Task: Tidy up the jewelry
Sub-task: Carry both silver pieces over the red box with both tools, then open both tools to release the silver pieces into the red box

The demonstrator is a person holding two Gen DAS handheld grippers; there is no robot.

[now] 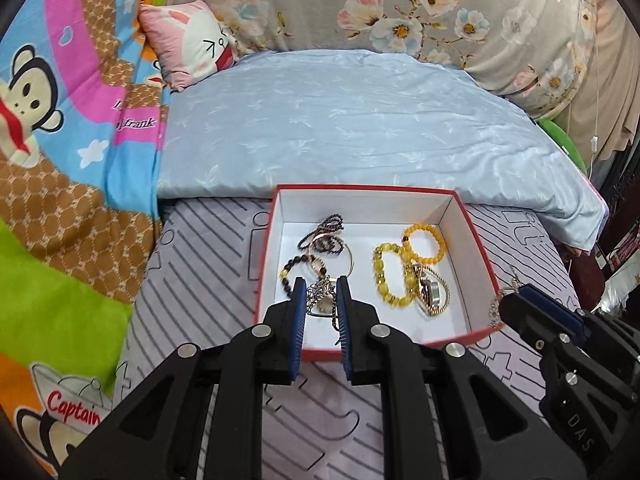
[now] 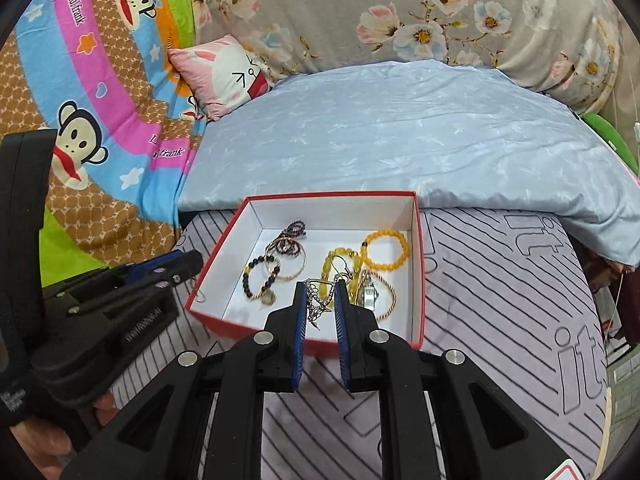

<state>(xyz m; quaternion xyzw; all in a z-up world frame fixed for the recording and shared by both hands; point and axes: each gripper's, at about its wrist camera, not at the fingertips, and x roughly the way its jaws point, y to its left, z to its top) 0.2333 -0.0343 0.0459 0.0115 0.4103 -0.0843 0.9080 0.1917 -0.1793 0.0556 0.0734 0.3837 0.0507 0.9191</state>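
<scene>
A red box (image 1: 264,264) with a white inside lies on the striped sheet. In it are yellow bead bracelets (image 1: 426,244), a dark bead bracelet (image 1: 289,276), a gold bangle and a watch (image 1: 432,292). My left gripper (image 1: 322,292) hovers over the box's near left part, shut on a silver chain (image 1: 320,294) that dangles between its blue pads. My right gripper (image 2: 320,294) hangs over the box's (image 2: 420,264) near edge, shut on another silver chain (image 2: 318,300). In the left wrist view the right gripper (image 1: 520,300) is beside the box's right wall, with its chain (image 1: 498,306) hanging.
A folded pale blue quilt (image 1: 360,120) lies just behind the box. A pink pillow (image 1: 188,44) and a cartoon blanket (image 1: 60,160) fill the left, with a floral duvet (image 1: 400,0) at the back. The bed's edge drops off at the right. A hand (image 2: 40,440) holds the left gripper (image 2: 180,264).
</scene>
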